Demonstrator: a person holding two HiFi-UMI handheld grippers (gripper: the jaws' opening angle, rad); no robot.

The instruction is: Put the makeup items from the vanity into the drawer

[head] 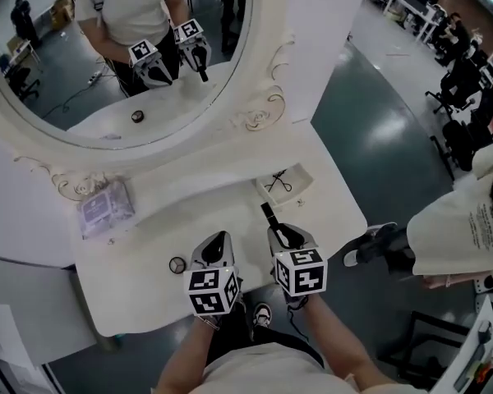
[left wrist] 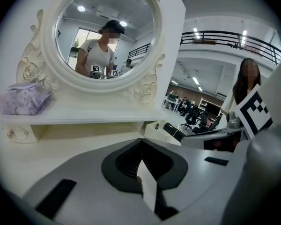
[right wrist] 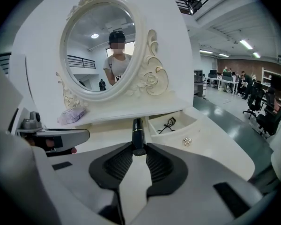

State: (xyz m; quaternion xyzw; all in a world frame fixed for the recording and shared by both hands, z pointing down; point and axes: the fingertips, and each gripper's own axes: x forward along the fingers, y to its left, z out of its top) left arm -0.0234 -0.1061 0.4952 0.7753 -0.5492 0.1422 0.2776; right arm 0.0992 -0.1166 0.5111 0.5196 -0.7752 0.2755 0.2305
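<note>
My right gripper (head: 279, 231) is shut on a slim black tube with a gold band (right wrist: 137, 131), which sticks out past the fingertips toward the open drawer (right wrist: 174, 123) at the right of the white vanity (head: 148, 245). The tube (head: 268, 213) hangs just short of the drawer (head: 286, 182), which holds a thin black wire-like item. My left gripper (head: 216, 238) hovers beside the right one over the tabletop, shut and empty, its tips touching (left wrist: 141, 141). A small round dark item (head: 177, 264) lies on the tabletop to the left of it.
A purple tissue pack (head: 105, 208) sits on the shelf under the oval mirror (head: 123, 56). A small shiny trinket (right wrist: 187, 141) lies on the tabletop by the drawer. A person in white (head: 468, 228) sits to the right of the vanity.
</note>
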